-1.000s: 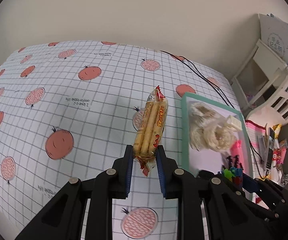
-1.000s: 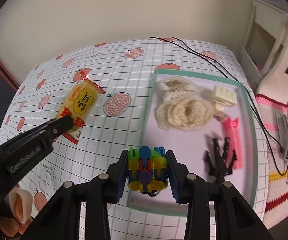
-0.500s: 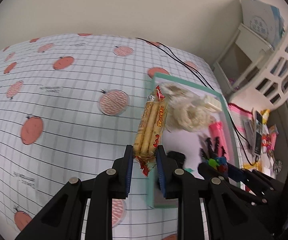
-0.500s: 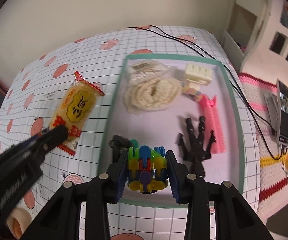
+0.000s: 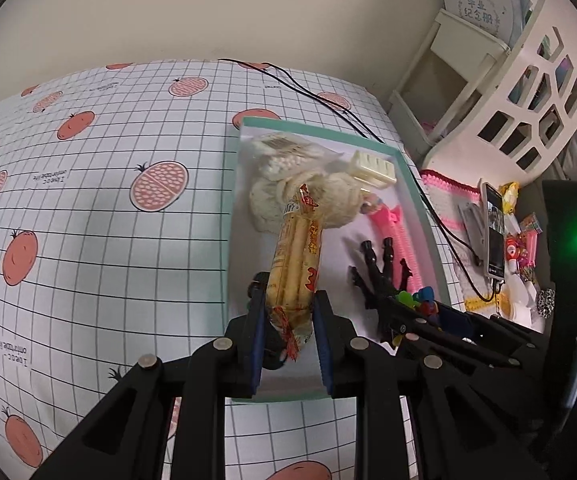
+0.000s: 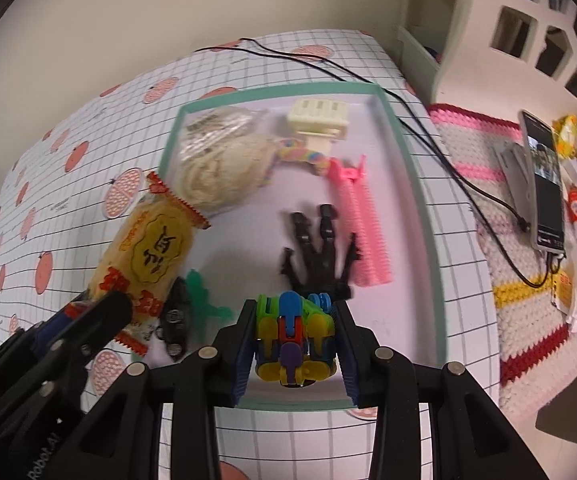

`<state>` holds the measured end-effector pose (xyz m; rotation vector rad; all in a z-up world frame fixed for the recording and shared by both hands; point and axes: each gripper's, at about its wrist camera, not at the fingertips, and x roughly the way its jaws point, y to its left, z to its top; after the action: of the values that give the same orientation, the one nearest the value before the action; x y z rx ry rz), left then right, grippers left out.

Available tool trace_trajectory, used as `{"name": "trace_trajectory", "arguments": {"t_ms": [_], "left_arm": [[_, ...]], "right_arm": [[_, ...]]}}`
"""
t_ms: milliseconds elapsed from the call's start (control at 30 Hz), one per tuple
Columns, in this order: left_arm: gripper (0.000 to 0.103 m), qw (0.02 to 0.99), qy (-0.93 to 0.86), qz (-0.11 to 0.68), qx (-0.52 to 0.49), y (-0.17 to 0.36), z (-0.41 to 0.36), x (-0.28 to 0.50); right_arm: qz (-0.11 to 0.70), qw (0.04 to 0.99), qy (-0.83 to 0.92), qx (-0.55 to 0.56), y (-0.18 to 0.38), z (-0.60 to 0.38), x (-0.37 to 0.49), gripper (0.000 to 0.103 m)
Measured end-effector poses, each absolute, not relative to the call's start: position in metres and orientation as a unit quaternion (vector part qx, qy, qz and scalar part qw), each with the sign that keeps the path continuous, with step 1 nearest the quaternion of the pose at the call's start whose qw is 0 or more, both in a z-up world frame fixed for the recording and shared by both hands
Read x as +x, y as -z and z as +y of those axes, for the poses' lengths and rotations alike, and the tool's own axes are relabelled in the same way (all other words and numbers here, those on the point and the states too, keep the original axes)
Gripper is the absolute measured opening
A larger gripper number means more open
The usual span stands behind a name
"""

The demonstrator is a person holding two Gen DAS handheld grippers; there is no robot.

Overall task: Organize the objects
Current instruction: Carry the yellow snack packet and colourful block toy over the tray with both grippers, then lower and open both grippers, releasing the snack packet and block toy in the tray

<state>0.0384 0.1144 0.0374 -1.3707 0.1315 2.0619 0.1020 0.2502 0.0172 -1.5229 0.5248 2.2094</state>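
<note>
My left gripper point(image 5: 288, 316) is shut on a yellow snack packet point(image 5: 296, 264), held above the left part of the green-rimmed tray point(image 5: 230, 216). That packet point(image 6: 148, 256) and the left gripper point(image 6: 100, 312) also show at the left of the right wrist view. My right gripper point(image 6: 294, 332) is shut on a multicoloured plastic toy point(image 6: 294, 340) over the tray's near edge point(image 6: 288, 402). In the tray lie a cream yarn bundle point(image 6: 216, 164), a cream clip point(image 6: 318, 114), a pink comb-like piece point(image 6: 364, 236), a black claw toy point(image 6: 320, 256), and a small green figure point(image 6: 204, 296).
The table wears a grid cloth with fruit prints point(image 5: 88, 200). A black cable point(image 6: 428, 136) runs along the tray's right side to a phone point(image 6: 544, 188) on a crocheted mat. A white shelf unit point(image 5: 508, 80) stands at the right.
Both grippers have moved right and forward with their loads, from over the bare cloth to over the tray. The snack packet now hangs above the tray's left part.
</note>
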Motion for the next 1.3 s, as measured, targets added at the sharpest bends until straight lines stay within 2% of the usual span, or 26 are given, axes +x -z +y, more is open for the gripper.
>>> {"name": "trace_trajectory", "arguments": {"t_ms": [467,833,1300], "left_arm": [[0.023,0.353,-0.771,0.067,-0.526,-0.035,0.138,0.060],[0.023,0.340,-0.752,0.110,-0.554,-0.015,0.148,0.068],[0.023,0.347,-0.737,0.110,-0.569,-0.008,0.142,0.066]], "right_arm": [[0.226,0.235,-0.772,-0.546,-0.008,0.286,0.121,0.039],[0.216,0.238,-0.762,-0.561,0.001,0.285,0.120,0.039],[0.211,0.236,-0.759,-0.568,0.005,0.282,0.117,0.040]]}}
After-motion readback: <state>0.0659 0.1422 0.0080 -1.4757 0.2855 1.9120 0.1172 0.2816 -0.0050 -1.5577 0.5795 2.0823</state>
